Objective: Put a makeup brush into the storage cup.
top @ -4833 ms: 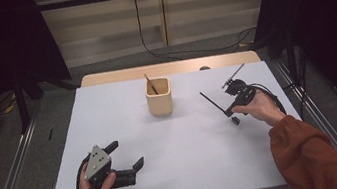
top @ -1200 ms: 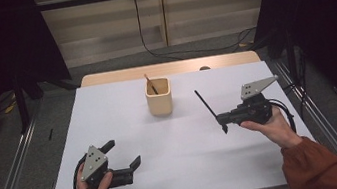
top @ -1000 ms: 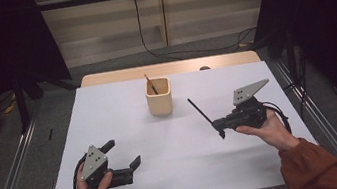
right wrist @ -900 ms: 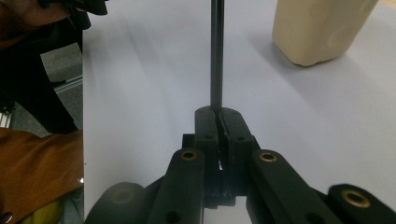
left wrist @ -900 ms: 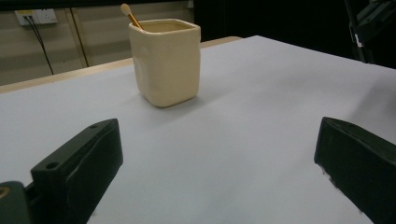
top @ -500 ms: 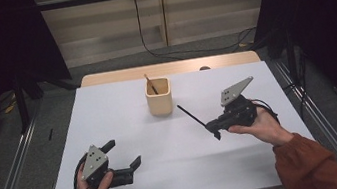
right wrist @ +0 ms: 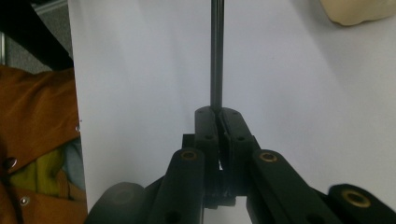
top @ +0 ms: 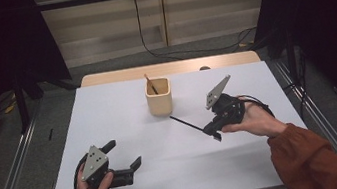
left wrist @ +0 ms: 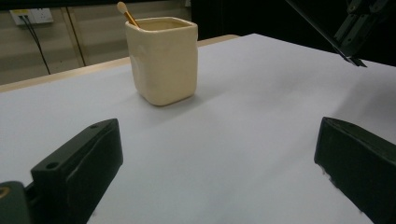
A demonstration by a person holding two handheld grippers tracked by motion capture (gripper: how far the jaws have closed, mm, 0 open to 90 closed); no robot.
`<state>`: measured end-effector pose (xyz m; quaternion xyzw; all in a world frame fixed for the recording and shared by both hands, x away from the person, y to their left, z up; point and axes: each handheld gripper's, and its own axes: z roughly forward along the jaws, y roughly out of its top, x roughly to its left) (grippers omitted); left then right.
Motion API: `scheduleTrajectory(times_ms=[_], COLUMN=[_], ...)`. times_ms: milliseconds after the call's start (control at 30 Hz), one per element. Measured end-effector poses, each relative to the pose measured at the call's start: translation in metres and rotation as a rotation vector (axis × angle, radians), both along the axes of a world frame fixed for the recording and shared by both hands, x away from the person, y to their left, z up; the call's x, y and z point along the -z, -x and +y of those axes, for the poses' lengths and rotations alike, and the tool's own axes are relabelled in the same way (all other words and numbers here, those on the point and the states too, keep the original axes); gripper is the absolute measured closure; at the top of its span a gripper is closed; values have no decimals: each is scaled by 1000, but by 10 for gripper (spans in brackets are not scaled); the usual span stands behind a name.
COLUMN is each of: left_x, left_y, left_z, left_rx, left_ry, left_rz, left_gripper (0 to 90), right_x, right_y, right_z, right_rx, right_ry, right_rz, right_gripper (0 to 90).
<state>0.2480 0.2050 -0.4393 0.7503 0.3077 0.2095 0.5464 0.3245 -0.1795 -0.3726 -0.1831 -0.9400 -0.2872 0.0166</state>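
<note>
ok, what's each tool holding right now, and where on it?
The right tool is shut on a thin black stick, gripped at its near end; the rest juts toward the beige cup. The left tool is open, holding nothing.

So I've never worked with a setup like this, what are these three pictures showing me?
No robot: a person holds a hand-held gripper in each hand. One camera looks down from above; the other two ride on the grippers. On the white table stands a cream square cup with a wooden stick in it. The right hand-held gripper is clamped on a thin black rod that points toward the cup. The left hand-held gripper is open and holds nothing.
</note>
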Motion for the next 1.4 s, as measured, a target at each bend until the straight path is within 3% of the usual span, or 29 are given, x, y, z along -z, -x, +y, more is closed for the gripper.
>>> scheduleTrajectory(times_ms=[100,200,367,600,800,1033,1167,1400], left_x=[0,0,0,0,0,0,-2,-10], left_y=[0,0,0,0,0,0,0,0], left_z=[0,0,0,0,1,0,0,1], left_rx=[1,-3,7,0,15,26,45,58], left_ry=[-1,-4,0,1,7,2,10,26], left_rz=[4,2,5,7,10,14,17,7], left_gripper=[11,11,14,13,19,17,15,15], right_x=[-1,-2,3,1,6,18,21,25], right_y=[-1,-2,-3,-4,-4,-3,-2,-1], right_z=[2,3,9,16,17,22,24,26], right_rx=[-32,-43,-53,-61,-73,-107,-114,-123], right_ry=[32,31,110,183,235,343,372,368], right_rz=[31,44,74,63,98,136,143,148], right_gripper=[866,866,866,866,866,866,866,865])
